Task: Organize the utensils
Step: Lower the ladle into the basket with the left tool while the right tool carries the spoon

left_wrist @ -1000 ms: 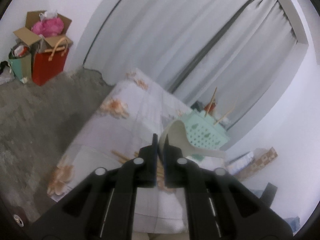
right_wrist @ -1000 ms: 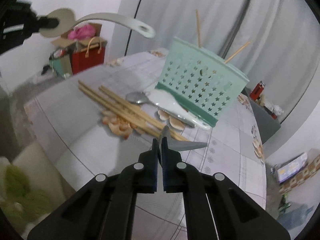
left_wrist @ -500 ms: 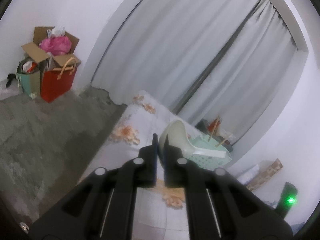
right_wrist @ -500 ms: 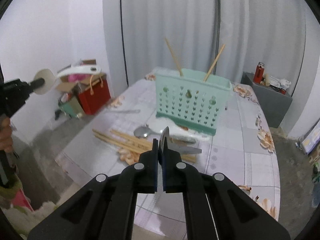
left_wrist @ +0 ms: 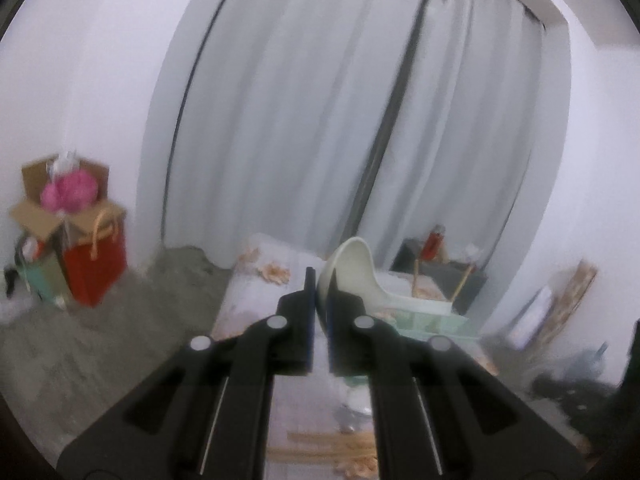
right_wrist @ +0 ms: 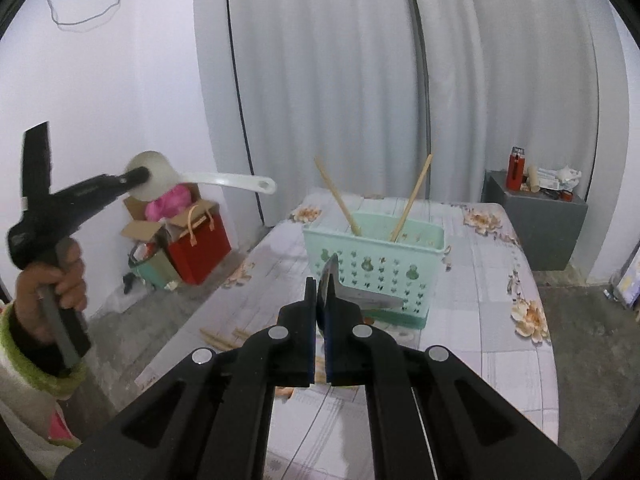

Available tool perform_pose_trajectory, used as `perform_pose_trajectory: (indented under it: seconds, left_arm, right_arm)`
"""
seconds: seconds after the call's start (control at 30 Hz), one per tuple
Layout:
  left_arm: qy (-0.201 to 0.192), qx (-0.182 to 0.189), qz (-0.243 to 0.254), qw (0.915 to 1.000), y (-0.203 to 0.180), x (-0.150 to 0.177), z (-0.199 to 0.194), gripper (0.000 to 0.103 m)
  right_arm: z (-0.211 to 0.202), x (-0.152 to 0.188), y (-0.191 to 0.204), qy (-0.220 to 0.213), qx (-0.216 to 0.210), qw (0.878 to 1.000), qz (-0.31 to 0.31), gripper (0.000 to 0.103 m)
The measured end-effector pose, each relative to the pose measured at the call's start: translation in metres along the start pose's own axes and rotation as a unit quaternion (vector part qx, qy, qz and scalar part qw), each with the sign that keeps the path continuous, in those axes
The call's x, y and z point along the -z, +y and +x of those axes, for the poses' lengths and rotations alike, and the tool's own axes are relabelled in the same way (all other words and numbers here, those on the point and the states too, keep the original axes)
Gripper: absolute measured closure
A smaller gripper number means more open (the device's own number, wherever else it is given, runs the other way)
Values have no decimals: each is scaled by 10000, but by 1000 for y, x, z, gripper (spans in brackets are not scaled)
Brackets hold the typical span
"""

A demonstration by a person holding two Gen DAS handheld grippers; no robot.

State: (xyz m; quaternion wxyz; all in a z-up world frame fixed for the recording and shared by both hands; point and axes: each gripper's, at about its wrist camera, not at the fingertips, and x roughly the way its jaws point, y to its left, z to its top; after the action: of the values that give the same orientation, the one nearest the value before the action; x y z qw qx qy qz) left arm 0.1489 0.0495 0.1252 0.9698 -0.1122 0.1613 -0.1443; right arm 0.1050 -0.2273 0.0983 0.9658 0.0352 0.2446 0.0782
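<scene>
Nearest, the right tongs point(right_wrist: 319, 292) are clamped on a metal spoon point(right_wrist: 352, 294) by its bowl, handle pointing right, held above the bench point(right_wrist: 500, 320). Loose chopsticks point(right_wrist: 218, 338) lie on the bench at near left. Just beyond stands the green basket point(right_wrist: 374, 266) with two chopsticks point(right_wrist: 338, 196) leaning inside it. At far left the left tongs point(left_wrist: 319, 292) pinch a white ladle point(left_wrist: 352, 276) by its bowl (that view is blurred), raised well above the bench, beside a red bag point(right_wrist: 198, 246).
</scene>
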Motion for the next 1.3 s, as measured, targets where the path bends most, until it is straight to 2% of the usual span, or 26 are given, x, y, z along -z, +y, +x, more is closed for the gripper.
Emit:
perform_pose_trajectory:
  seconds: [0.13,0.23,0.5,0.67,0.8,0.97,1.0,1.13,1.3]
  left_arm:
    - [87,-339,525,9980,-19,-2,33,100]
    - [198,-445,809,9955,-30,-4,56,100]
    - [787,-394,1576,9836,-67,-9,108,100]
    - [1327,-386,1954,9709,-86,-6,137,100]
    - [1592,-161,1686,9726,-85,-1,156,97]
    - [1705,705,728,9801,-70,0,167,87]
    - [1701,826,509,9806,-65,0,167,81]
    - [1493,985,60,9839,-55,3,157,65]
    - [1172,1063,-283,9870,-38,2,135,52]
  right_arm:
    - [7,-6,-11,-31,-22,10000,58,100]
    - [13,-7,-18,-35,-55,9999,92,100]
    - [23,-8,-35,-16,-77,9997,236,100]
    - [28,-5,-41,24,-92,9994,329,100]
    - [29,-5,-43,32,-115,9993,365,100]
    - [26,-7,-45,-19,-109,9990,430,100]
    - [25,-7,-46,-33,-106,9990,436,100]
    - [21,-12,-50,-92,-126,9988,463,100]
    - [14,-28,-57,-268,-240,9979,547,100]
